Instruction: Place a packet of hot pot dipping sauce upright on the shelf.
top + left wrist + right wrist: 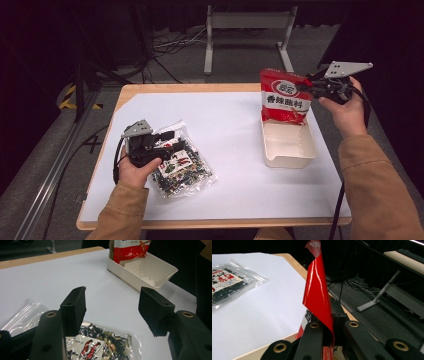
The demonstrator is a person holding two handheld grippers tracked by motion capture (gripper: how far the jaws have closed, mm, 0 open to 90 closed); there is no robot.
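Two claws are at work over the white-covered wooden desk (230,145). Much of the glossy red seasoning packet with white Chinese lettering (284,96) is hard to read: in the right claw view it shows edge-on as a thin red sheet (318,292), its lower end lost between the black jaws, and in the left claw view its top is cut off by the upper frame edge (128,250). The right claw (312,86), upper right in the high view, is clamped shut on the packet's right edge; the hand (345,107) covers most of its body. The packet stands upright, long axis vertical, printed face toward the camera, its bottom edge dipping into the far end of the shallow white plastic tray (289,145); whether it touches the tray floor I cannot tell.

Near the lower left, the left claw (167,137) rests over the clear plastic bag of dark dried pieces with a red-and-white label (182,167), jaws standing wide apart with nothing between them; the bag's near end is hidden under the hand (135,167).

Bare white surface lies between bag and tray. The tray sits close to the desk's right edge; the bag lies near the left edge.
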